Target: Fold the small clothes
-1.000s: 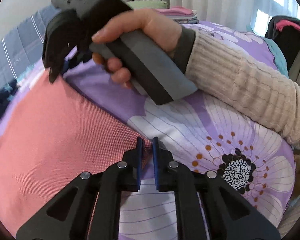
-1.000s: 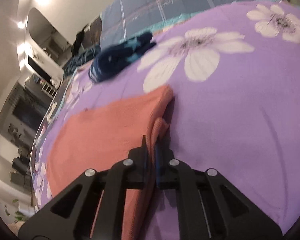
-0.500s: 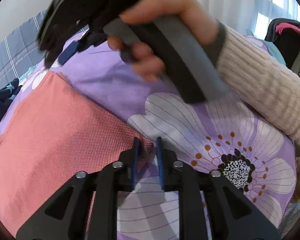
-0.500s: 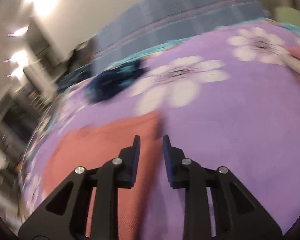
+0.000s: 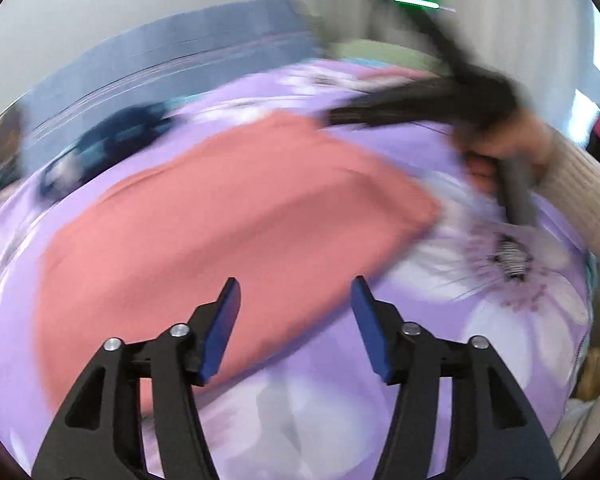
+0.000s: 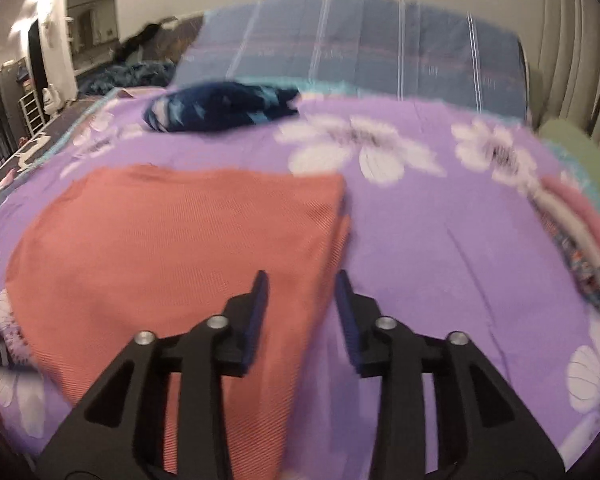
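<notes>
The salmon-pink woven garment [image 6: 172, 248] lies flat on the purple flowered bedspread [image 6: 440, 240], its long axis in the right wrist view running 7 to 1 o'clock. The left gripper [image 5: 296, 320] and right gripper [image 6: 300, 308] gape wide, holding nothing. Only the left view shows the right hand [image 5: 500, 148]; only the right shows a folded pile [image 6: 580, 232] at 3 o'clock.

Your left tongs [image 5: 295, 312] and right tongs [image 6: 300, 304]: matt black plastic, blue pads, bright metal screws. Salmon garment [image 6: 172, 248]: finely ribbed matt cloth. Bedsheet [image 6: 440, 248]: smooth purple floral cloth. Your sleeve [image 5: 580, 192]: ribbed cream knit.
</notes>
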The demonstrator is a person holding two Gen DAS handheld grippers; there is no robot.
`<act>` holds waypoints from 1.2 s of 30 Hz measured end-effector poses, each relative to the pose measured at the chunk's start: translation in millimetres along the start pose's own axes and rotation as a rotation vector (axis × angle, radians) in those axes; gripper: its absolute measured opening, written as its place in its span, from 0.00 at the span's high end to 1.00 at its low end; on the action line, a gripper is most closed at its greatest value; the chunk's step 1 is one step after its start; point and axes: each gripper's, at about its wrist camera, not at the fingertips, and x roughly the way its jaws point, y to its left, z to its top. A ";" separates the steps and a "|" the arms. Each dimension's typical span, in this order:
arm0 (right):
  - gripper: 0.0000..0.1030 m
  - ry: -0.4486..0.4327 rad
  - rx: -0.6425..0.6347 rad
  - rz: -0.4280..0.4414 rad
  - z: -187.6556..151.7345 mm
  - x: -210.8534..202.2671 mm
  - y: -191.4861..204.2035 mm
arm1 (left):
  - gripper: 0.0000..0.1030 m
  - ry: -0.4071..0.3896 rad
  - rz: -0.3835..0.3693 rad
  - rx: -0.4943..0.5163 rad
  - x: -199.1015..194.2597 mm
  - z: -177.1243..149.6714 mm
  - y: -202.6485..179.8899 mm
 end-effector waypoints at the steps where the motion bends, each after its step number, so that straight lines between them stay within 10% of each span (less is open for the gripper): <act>1: 0.58 -0.017 -0.029 0.013 2.3 -9.3 11.2 | 0.43 -0.003 0.044 -0.049 -10.3 -8.7 20.0; 6: 0.45 -0.107 -0.308 0.119 -0.3 -42.7 122.8 | 0.42 -0.008 0.303 -0.296 -64.2 -62.9 116.8; 13: 0.36 -0.085 -0.589 0.318 -29.5 -32.5 266.9 | 0.42 -0.034 0.369 -0.480 -108.7 -127.6 170.7; 28: 0.36 -0.101 -0.802 -0.089 -56.8 29.3 362.7 | 0.42 -0.111 0.284 -0.533 -112.1 -157.2 209.7; 31: 0.48 -0.105 -0.794 -0.155 -51.4 38.0 371.0 | 0.42 -0.118 0.268 -0.542 -110.0 -156.7 213.1; 34: 0.91 -0.065 -0.791 -0.196 -48.2 51.6 373.7 | 0.42 -0.124 0.266 -0.554 -111.5 -156.4 217.2; 36: 0.92 -0.099 -0.733 -0.142 -40.2 39.4 366.9 | 0.42 -0.133 0.275 -0.547 -115.8 -156.3 218.7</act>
